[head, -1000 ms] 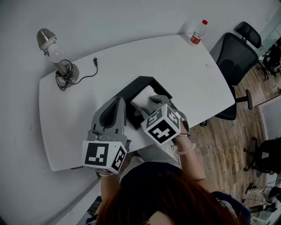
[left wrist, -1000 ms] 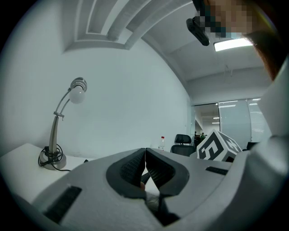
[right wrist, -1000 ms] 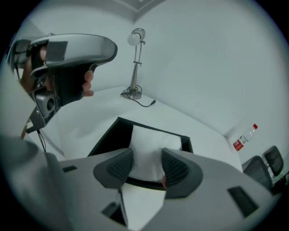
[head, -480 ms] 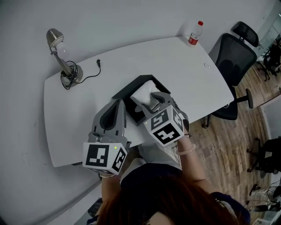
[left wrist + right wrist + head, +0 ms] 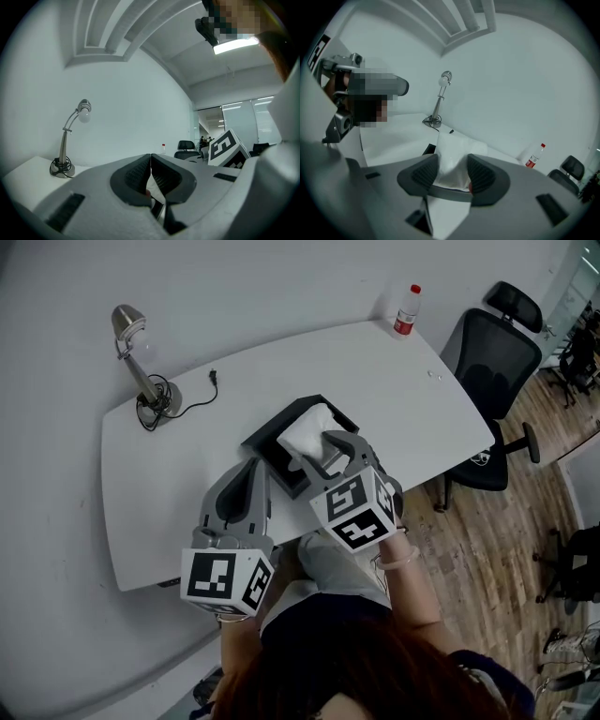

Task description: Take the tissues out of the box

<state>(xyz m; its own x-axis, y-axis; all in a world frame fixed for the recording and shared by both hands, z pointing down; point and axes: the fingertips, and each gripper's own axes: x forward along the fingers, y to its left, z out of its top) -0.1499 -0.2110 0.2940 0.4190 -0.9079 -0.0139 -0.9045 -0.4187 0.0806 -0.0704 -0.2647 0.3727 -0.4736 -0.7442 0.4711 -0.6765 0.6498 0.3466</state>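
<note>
A black tissue box sits near the front of the white table, and a wad of white tissues rises out of its open top. My right gripper is over the box's near end and is shut on the tissues. In the right gripper view the tissues bulge up between the ribbed pads, with the box's dark edge below. My left gripper hovers left of the box over the table's front edge. Its jaws are shut and hold nothing.
A desk lamp with a coiled cable and loose plug stands at the table's back left. A red-capped bottle is at the back right corner. A black office chair stands beyond the right edge on the wooden floor.
My right gripper has drawn back a little with the tissues, which now stand higher out of the box. The left gripper has barely moved.
</note>
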